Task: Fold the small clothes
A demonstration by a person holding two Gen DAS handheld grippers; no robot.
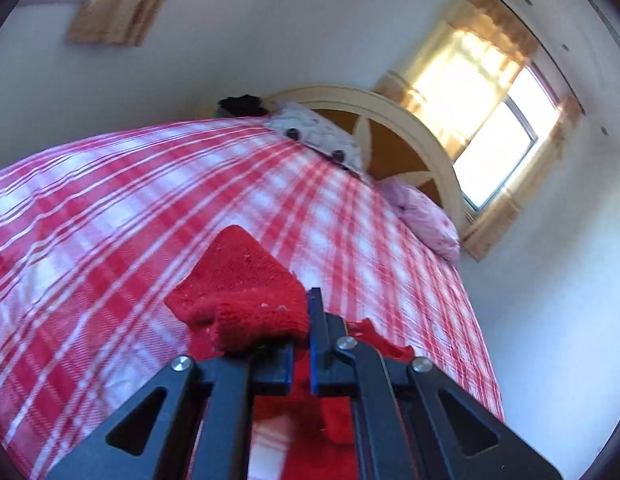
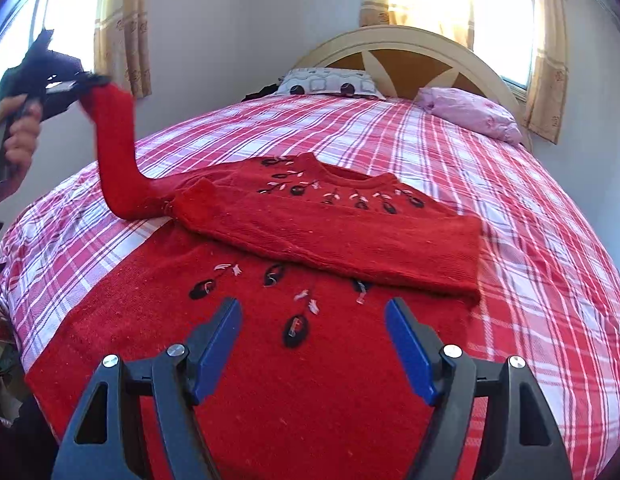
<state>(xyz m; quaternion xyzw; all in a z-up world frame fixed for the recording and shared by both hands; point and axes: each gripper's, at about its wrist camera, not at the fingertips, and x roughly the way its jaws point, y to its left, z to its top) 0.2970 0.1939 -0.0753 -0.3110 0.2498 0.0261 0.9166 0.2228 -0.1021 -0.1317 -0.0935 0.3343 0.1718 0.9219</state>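
Sweater point(image 2: 269, 360) lies flat just below my right gripper point(image 2: 314, 344), whose jaws stand wide and empty. Beyond it to the left, my left gripper point(image 2: 75, 86) pinches the sleeve cuff point(image 1: 245, 300), lifted. I judge the sleeve-fold underway; next, carry it across the body.

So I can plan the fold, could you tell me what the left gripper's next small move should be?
Probably carry the red knitted sweater's sleeve across onto the sweater's body: the left gripper holds its cuff raised, while the other sleeve already lies folded over.
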